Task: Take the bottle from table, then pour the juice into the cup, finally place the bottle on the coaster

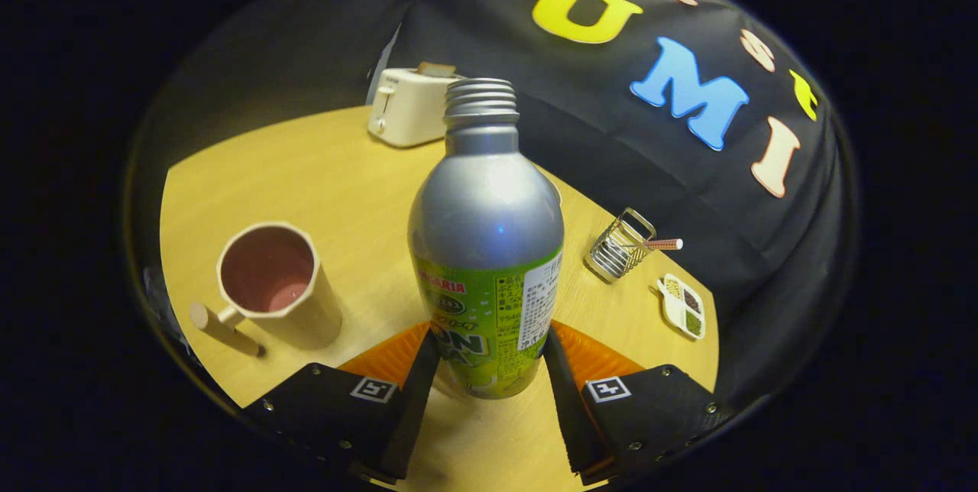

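A silver bottle with a green label and a bare threaded neck stands upright between my fingers. My gripper is shut on the bottle, with both black fingers pressed against its lower label. An orange ribbed coaster shows on either side of the bottle's base, partly hidden by the fingers and the bottle. I cannot tell whether the bottle rests on it. A beige cup with a peg handle and a pinkish inside stands on the table to the left of the bottle, a short way beyond my left finger.
The round wooden table carries a white toaster at its far edge behind the bottle. To the right stand a small wire rack holding a stick and a white divided dish near the table's edge.
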Tool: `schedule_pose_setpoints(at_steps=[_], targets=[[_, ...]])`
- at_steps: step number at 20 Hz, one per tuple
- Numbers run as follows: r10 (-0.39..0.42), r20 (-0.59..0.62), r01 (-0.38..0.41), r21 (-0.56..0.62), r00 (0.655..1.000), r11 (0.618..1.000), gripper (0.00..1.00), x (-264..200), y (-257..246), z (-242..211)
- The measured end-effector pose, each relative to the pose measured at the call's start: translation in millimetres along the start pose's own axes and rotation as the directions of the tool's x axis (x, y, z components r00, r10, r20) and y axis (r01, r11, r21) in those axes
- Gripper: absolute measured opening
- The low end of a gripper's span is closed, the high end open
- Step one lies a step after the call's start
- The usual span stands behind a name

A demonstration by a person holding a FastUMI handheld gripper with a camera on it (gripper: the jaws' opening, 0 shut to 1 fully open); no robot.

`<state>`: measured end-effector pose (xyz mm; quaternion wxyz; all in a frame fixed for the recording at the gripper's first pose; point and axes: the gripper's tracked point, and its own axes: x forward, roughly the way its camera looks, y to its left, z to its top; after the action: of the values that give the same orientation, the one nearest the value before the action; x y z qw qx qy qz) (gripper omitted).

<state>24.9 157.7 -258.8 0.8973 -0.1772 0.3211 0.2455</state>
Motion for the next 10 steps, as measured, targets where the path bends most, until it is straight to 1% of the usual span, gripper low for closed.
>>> schedule_pose_setpoints(at_steps=[2, 5, 10], targets=[[-0.01, 0.061, 0.006, 0.074, 0.998, 0.997, 0.75, 11.1, -11.0, 10.6], [-0.009, 0.105, -0.011, 0.18, 0.994, 0.984, 0.75, 30.7, -21.8, 20.2], [-0.028, 0.181, -0.037, 0.346, 0.983, 0.938, 0.75, 62.2, -29.2, 36.7]])
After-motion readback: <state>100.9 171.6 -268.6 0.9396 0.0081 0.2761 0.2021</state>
